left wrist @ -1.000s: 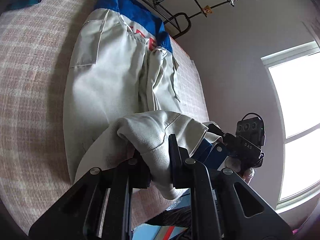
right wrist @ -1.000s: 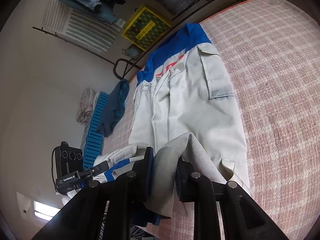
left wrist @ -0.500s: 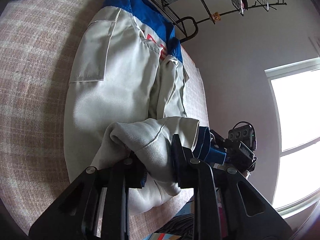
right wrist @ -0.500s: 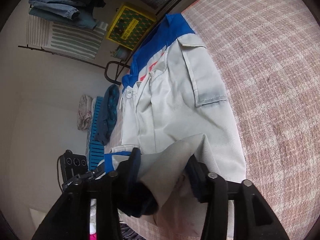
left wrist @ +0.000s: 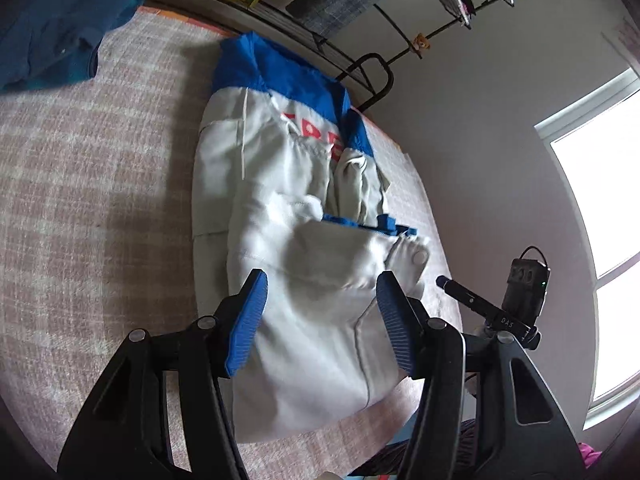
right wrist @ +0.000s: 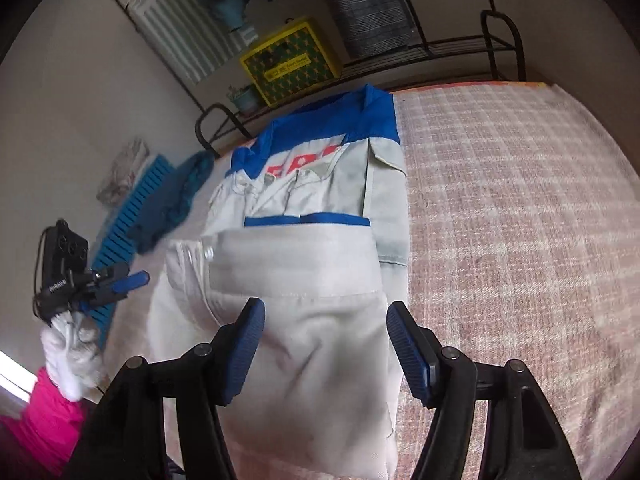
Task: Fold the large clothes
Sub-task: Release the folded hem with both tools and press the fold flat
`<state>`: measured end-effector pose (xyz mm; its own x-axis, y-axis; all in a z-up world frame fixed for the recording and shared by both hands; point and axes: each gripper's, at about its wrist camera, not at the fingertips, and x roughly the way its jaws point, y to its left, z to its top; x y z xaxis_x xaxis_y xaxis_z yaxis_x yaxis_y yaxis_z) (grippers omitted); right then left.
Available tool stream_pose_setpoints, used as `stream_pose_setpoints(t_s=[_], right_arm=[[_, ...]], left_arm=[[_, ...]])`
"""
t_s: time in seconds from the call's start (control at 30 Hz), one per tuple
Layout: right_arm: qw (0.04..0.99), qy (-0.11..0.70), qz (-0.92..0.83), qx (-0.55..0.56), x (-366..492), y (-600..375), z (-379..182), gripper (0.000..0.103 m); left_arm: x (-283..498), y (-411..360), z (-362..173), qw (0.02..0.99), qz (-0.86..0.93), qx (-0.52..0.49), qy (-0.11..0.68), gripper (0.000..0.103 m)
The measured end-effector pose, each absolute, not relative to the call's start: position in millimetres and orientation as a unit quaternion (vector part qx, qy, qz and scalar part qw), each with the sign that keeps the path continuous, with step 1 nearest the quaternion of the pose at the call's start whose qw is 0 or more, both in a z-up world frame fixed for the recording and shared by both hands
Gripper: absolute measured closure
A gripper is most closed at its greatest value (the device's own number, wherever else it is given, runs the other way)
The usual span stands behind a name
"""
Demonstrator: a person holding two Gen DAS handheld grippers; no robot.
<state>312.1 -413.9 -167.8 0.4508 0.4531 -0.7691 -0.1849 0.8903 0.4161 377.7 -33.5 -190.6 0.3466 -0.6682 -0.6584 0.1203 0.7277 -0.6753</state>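
A pink plaid bedspread (left wrist: pixel 100 184) covered the bed. Beyond its far edge ran a black metal rack (right wrist: pixel 460 46) holding a yellow box (right wrist: pixel 290 60). A bright window (left wrist: pixel 600 216) lit the plain wall beside the bed.

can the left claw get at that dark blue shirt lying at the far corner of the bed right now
Probably yes. The left claw is open and holds nothing, and only bare checked bedcover lies between it and the dark blue shirt. The white garment sits off that path; it is a long reach, though.

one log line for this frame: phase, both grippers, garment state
phase: bottom fold laid | left gripper: open, empty | right gripper: open, empty | white-and-blue garment: lower part doubled over, flat on checked bedcover
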Motion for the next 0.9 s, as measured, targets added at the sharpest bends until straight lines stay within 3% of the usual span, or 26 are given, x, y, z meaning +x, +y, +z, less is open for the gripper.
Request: stream_pose_setpoints(t_s=[0.17, 0.27, 0.4, 0.7, 0.9], right_arm=[[0.876, 0.436, 0.198, 0.05, 297, -373, -144, 0.047], [0.882, 0.398, 0.25, 0.047, 287, -347, -126, 0.057], [0.865, 0.406, 0.294, 0.021, 294, -310, -131, 0.067], [0.834, 0.502, 0.229, -0.008, 355, -283, -197, 0.072], [0.837, 0.492, 0.23, 0.058, 356, -309, -181, 0.07]], left_arm=[[372, -41, -203, 0.784, -0.242, -0.235, 0.521, 0.046], [376, -43, -202, 0.792, -0.234, -0.236, 0.513, 0.048], [382, -43, -202, 0.796, -0.227, -0.238, 0.507, 0.054], [361, -67, -170, 0.84, -0.24, -0.163, 0.459, 0.054], [377, -81, -213, 0.827, -0.207, -0.124, 0.508, 0.055]])
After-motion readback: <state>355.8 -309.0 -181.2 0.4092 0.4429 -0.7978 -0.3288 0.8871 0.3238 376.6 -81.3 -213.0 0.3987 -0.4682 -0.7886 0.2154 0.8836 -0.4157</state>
